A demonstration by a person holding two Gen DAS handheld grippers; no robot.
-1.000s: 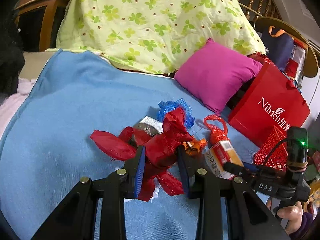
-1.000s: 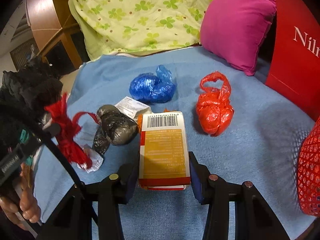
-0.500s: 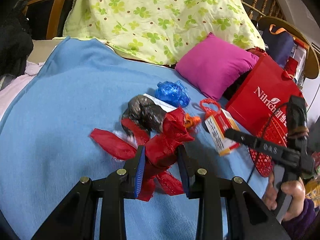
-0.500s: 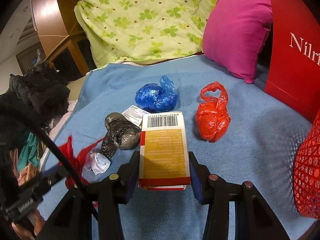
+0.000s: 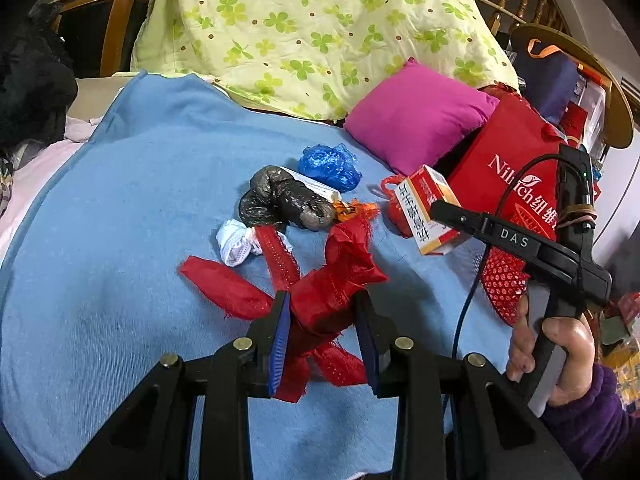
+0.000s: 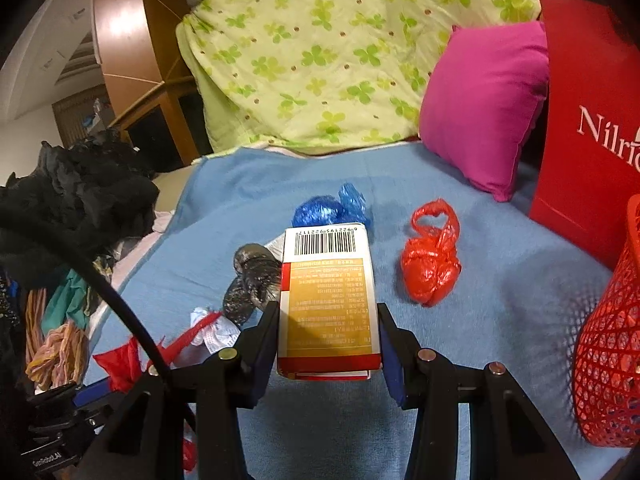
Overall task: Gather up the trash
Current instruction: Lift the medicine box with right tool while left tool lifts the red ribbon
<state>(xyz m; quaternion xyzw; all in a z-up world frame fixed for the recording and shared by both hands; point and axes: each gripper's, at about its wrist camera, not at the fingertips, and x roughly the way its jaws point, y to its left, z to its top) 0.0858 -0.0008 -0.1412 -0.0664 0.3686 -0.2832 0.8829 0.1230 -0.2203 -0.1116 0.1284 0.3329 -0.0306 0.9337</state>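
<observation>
My left gripper is shut on a crumpled red cloth scrap and holds it above the blue blanket. My right gripper is shut on a red and orange carton with a barcode; the carton also shows in the left wrist view. On the blanket lie a black bag, a blue bag, a knotted red bag, a white crumpled wad and an orange wrapper. A red mesh basket stands at the right.
A magenta pillow and a red paper bag stand at the back right. A green clover quilt is piled behind. Dark clothes lie off the blanket's left edge.
Both grippers have pulled back and up with their loads. The black bag and the white wad came into view from behind the red cloth. The carton moved towards the basket.
</observation>
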